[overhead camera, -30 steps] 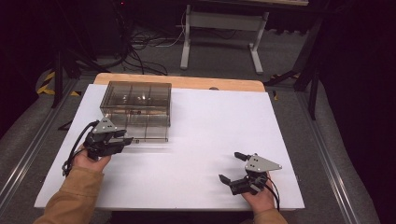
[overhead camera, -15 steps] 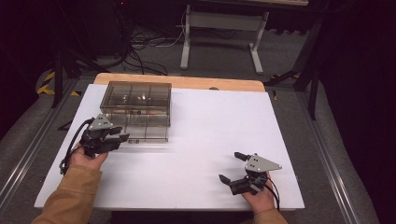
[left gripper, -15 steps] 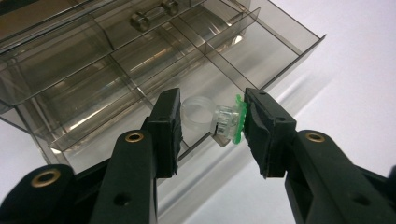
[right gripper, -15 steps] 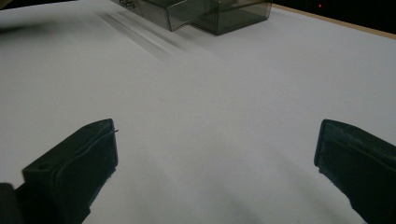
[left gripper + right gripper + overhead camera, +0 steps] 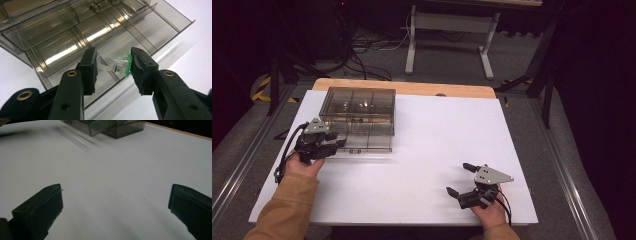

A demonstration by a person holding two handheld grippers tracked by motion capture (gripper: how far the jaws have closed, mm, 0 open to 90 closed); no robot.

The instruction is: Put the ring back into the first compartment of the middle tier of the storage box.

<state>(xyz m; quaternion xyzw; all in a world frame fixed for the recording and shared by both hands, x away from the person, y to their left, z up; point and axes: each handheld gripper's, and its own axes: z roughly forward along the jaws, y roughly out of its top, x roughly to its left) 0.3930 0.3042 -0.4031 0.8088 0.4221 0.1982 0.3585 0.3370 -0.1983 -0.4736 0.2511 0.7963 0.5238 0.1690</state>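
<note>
Table: a white tabletop (image 5: 422, 145) takes up the middle of the high view, with a strip of bare wood along its far edge.
Organiser box: a smoky transparent compartment box (image 5: 357, 104) sits at the upper left of the white surface in the high view; a divided drawer (image 5: 367, 138) stands pulled out of its near side.
Left gripper: the left gripper (image 5: 341, 142) is at the left of the high view, just beside the drawer's near left corner, held in the person's left hand (image 5: 304, 162).
Left gripper state: the jaws are partly closed and pinch a small part between them.
Held part: in the left gripper view a small clear piece (image 5: 115, 63), a translucent ring on one side and a green edge on the other, is caught between the two black jaws at frame centre, above the drawer's compartments (image 5: 100, 37).
Right gripper: the right gripper (image 5: 459, 179) lies at the lower right of the high view, on the near part of the table, well apart from the box.
Right gripper state: jaws spread wide with bare white table between them.
Right gripper view: the box (image 5: 110, 126) shows at the top edge, far off.
</note>
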